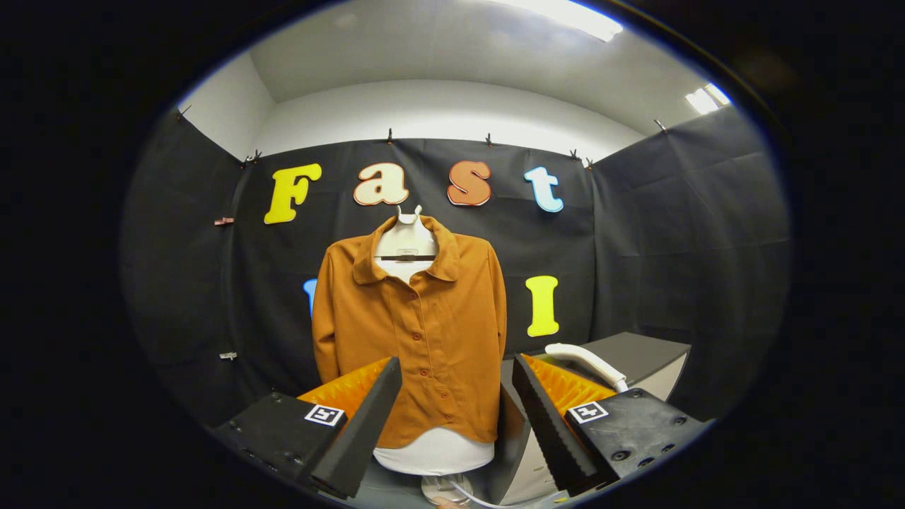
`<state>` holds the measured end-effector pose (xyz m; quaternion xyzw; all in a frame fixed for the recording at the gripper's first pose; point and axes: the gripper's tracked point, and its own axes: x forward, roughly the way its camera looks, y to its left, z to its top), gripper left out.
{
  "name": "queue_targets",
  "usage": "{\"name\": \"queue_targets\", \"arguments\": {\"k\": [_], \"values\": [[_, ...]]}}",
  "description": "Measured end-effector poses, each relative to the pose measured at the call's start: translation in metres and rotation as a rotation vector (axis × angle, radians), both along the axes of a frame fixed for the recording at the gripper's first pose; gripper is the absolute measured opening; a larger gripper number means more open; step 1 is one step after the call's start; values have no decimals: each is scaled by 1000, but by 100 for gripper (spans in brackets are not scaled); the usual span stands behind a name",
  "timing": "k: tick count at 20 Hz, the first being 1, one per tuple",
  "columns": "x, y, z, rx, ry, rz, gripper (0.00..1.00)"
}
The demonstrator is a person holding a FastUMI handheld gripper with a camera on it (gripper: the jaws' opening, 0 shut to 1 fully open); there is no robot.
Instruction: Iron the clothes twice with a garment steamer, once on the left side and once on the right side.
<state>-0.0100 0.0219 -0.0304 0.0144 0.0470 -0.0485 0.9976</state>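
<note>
Black cloth walls close the booth on three sides, with a pale ceiling and bright lights above. Centre of the frame: a brown shirt (413,332), buttoned and collared, hangs upright on a white dress form (433,452) whose stand (442,488) shows at the bottom. Lower part of the frame: the gripper (456,424) has its two fingers spread wide and nothing held between them; the shirt's lower front lies in the gap, but well beyond the fingertips rather than inside their reach.

Right of centre, just past the right finger: the garment steamer (587,362), seen as a white curved handle, rests on a grey box (647,357) set beside the form. Its long axis runs from upper left down to lower right, sloping toward the gripper's right side. A white cord (481,500) trails near the stand.

Key relation: the steamer lies ahead and to the right of the open fingers, nearer the right finger than the left. Judged from this, the pick-up has not begun, and it calls for a swing rightward with the fingers turned across the handle.
</note>
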Motion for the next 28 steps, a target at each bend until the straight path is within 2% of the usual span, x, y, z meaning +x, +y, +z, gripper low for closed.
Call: {"name": "queue_targets", "arguments": {"k": [7, 12, 23, 28], "values": [[10, -14, -11, -9, 37, -63, 99], [33, -48, -21, -7, 54, -110, 99], [138, -193, -43, -13, 86, -173, 99], [185, -250, -71, 18, 150, -154, 98]]}}
